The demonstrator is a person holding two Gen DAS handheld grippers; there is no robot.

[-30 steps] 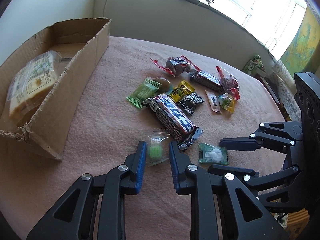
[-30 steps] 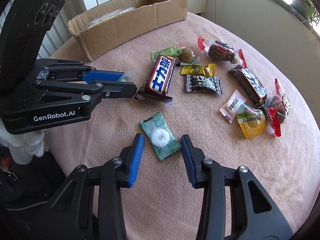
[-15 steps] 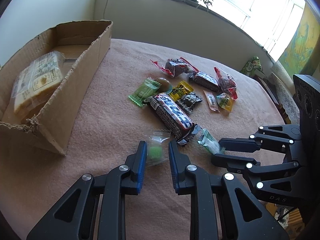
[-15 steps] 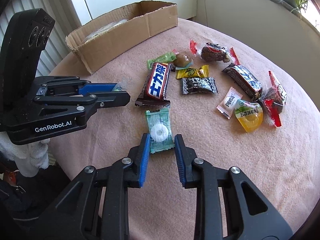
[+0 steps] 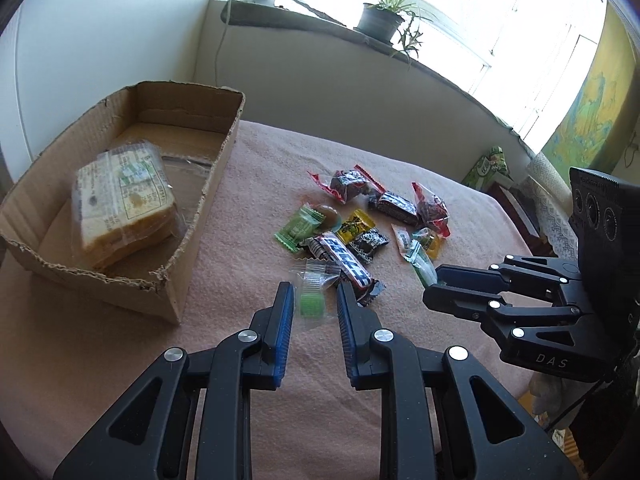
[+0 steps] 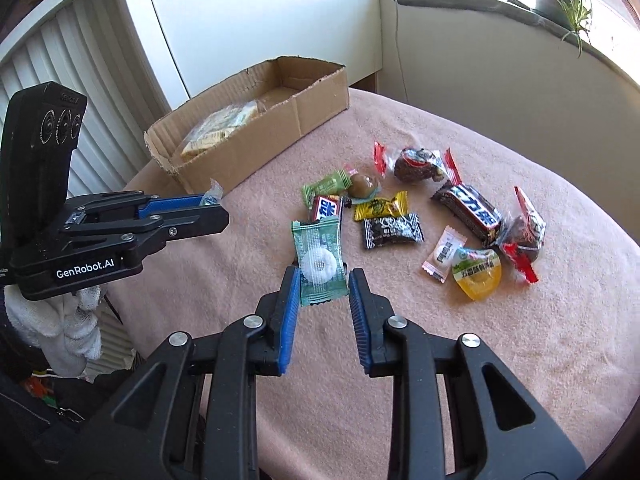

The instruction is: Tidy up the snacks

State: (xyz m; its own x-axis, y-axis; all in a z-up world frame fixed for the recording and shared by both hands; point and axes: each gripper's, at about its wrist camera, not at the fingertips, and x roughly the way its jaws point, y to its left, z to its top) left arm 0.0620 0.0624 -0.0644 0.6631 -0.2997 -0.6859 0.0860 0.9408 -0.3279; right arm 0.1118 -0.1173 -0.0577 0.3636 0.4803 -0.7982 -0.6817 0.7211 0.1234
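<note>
Snacks in bright wrappers lie scattered on the pink-covered desk (image 6: pixel 500 360), among them a long chocolate bar (image 5: pixel 346 266), a yellow jelly cup (image 6: pixel 477 276) and a black candy (image 6: pixel 391 230). The left tongs (image 5: pixel 313 300) are closed on a clear-wrapped green candy (image 5: pixel 311 300), held just clear of the cloth near the torn corner of the cardboard box (image 5: pixel 200 216). The right tongs (image 6: pixel 322 280) are closed on a green mint packet (image 6: pixel 318 258) with a white ring inside, gripped by its lower half and standing upright above the cloth. Both tools angle downward, side by side. Inside the box a wrapped stack of bread slices (image 5: pixel 124 200) rests on its floor.
</note>
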